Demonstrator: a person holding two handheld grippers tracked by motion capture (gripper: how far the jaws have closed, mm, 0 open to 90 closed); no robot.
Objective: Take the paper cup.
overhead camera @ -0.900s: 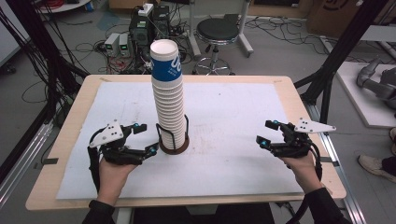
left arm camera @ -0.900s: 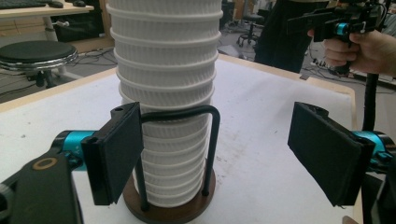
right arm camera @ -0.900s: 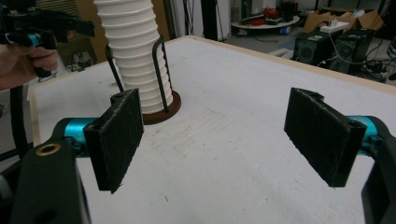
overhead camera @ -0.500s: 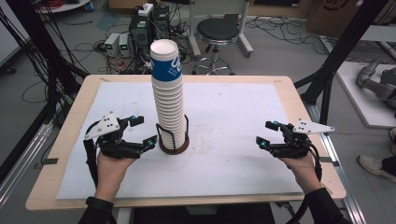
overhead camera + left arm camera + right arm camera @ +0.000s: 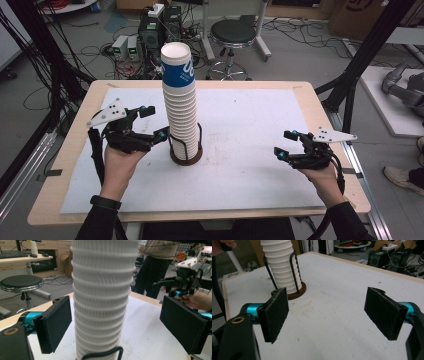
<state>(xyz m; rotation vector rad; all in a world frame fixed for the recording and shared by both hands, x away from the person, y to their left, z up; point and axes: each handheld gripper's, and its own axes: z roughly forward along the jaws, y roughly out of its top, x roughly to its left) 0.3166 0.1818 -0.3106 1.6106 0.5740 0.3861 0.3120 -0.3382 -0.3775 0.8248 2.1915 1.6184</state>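
Note:
A tall stack of white ribbed paper cups [image 5: 181, 110], its top cup banded in blue, stands in a black wire holder on a round brown base [image 5: 186, 157] at mid-table. My left gripper [image 5: 155, 121] is just left of the stack, open. In the left gripper view the stack [image 5: 102, 302] rises between the two black pads [image 5: 53, 323] with a gap on each side. My right gripper [image 5: 283, 144] hovers low over the mat at the right, open, with nothing between its jaws. In the right gripper view [image 5: 327, 312] the stack [image 5: 283, 267] and holder base [image 5: 298, 292] sit farther off.
A white mat [image 5: 250, 115] covers the wooden table [image 5: 65, 150]. Behind the table are a black stool [image 5: 232, 32], electronics boxes [image 5: 127, 47] and cables on the floor. Black frame posts stand at both sides. A person [image 5: 155, 267] stands beyond the table.
My left gripper has moved right and a little up, bringing its jaws alongside the cup stack. The right gripper has stayed where it was.

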